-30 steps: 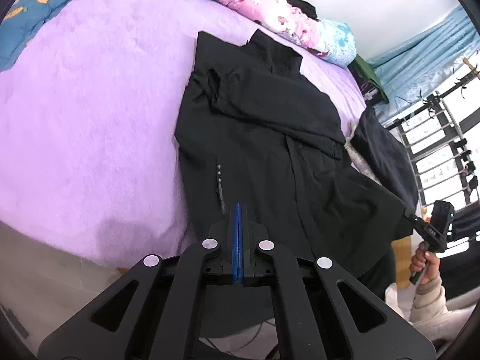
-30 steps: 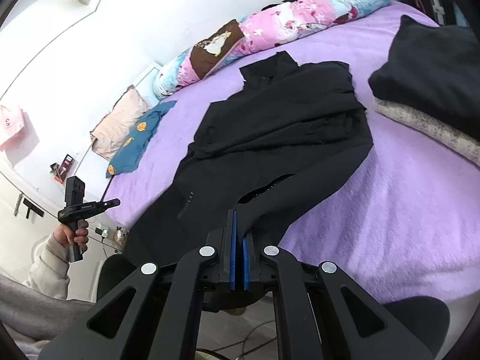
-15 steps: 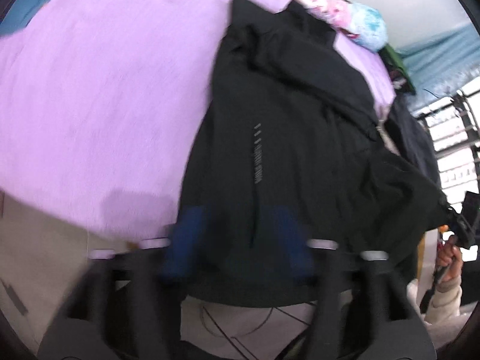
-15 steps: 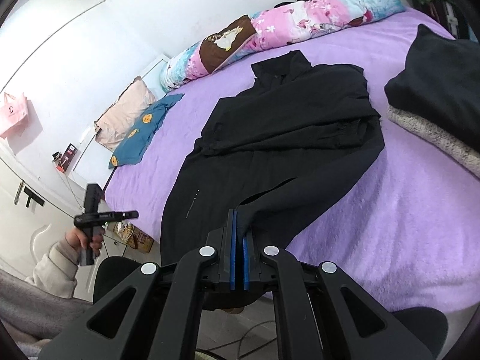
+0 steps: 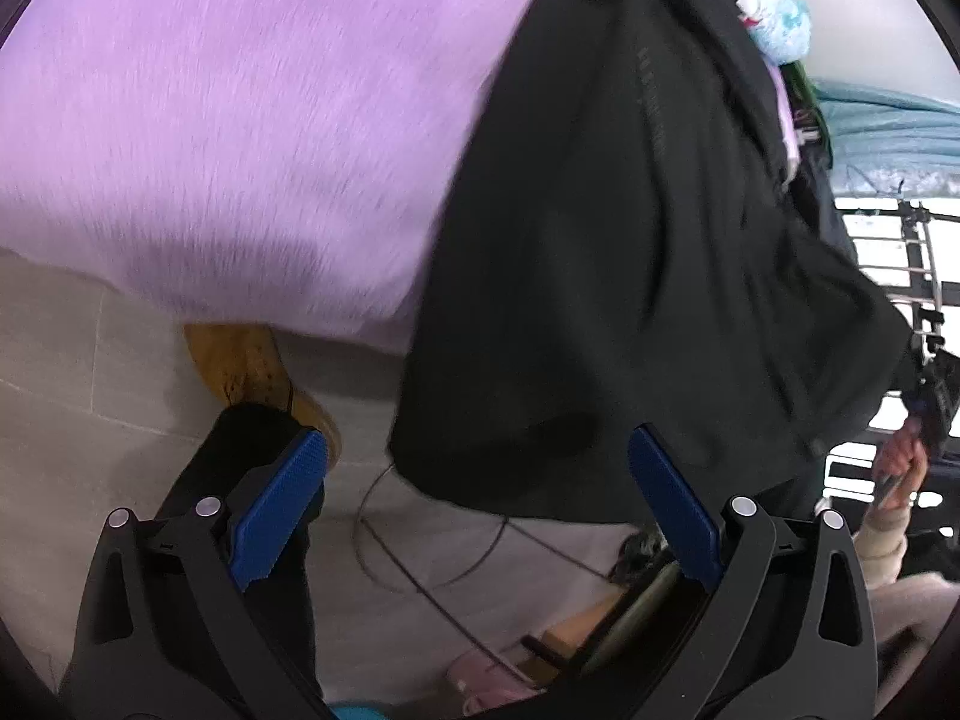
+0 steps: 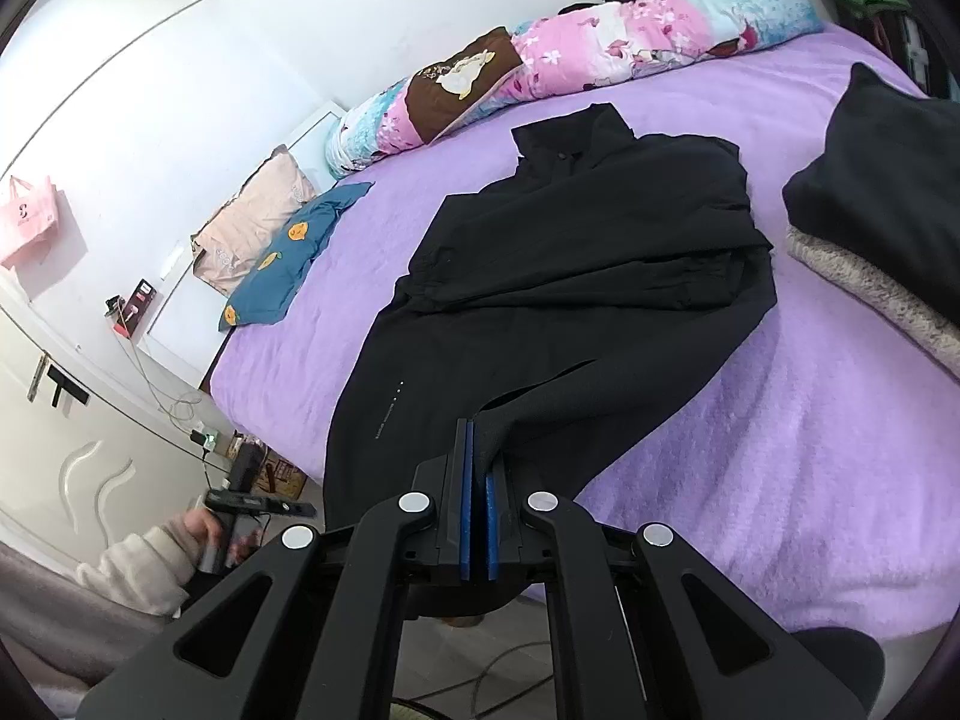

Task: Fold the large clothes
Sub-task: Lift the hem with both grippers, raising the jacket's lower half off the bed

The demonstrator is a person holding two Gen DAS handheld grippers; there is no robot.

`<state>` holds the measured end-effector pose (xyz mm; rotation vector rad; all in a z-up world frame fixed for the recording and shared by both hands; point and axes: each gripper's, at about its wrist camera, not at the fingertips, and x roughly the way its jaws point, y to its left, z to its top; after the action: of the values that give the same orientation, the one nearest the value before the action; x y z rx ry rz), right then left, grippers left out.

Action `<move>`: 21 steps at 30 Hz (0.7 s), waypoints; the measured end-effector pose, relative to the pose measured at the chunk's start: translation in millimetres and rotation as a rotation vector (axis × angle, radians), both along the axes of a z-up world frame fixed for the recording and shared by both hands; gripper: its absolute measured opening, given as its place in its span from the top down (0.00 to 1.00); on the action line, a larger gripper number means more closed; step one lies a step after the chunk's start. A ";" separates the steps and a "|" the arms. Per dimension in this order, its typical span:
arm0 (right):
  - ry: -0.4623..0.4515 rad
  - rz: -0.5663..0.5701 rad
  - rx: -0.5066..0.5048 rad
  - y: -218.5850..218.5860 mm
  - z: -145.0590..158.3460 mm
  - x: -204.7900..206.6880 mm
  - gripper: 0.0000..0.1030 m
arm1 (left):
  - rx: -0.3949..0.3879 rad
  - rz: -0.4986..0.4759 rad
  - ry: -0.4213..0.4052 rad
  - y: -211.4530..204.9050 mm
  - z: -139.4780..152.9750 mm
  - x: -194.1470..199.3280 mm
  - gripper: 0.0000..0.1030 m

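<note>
Left claw [image 5: 474, 516] opening, empty, nearing hanging hem | right claw [image 6: 478, 516] clamped on hem of large black fabric jacket [image 6: 558, 306] | spread on purple fleece bed [image 6: 810, 438], sleeves crossed | lengthwise fold pending.

Light: soft daylight, bright in both views; in the left wrist view the window [image 5: 888, 252] at the right edge is blown out to white.
Shadows: weak and diffuse — a faint one on the purple blanket [image 6: 810, 420] beside the black coat [image 6: 570, 300].
Blur: the left wrist view is smeared by motion, the blanket pile is streaked and the coat print unreadable; the right wrist view is sharp.
Distortion: strong fisheye, with straight wall lines at upper left curved, and dark rounded corners in both views.
Glare: small highlights on the metal rivets only.
</note>
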<state>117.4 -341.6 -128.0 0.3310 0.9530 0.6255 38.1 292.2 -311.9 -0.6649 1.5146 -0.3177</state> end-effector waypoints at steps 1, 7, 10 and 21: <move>0.002 0.001 -0.002 0.2 0.2 0.1 0.97 | -0.030 0.008 0.012 0.8 -6.6 -2.0 0.06; 0.006 0.009 -0.027 6.0 2.4 0.2 0.96 | -0.123 -0.026 -0.033 -2.3 -14.0 8.9 0.06; 0.012 0.010 -0.034 9.8 2.1 0.3 0.96 | -0.140 -0.058 -0.044 -4.0 -17.6 14.3 0.06; 0.017 0.005 -0.057 16.3 6.4 4.1 0.96 | -0.250 -0.180 -0.051 -21.3 -32.0 21.0 0.08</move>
<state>121.5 -325.3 -121.7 0.2833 0.9864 0.5996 59.1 270.9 -344.0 -0.7119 1.5022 -0.6643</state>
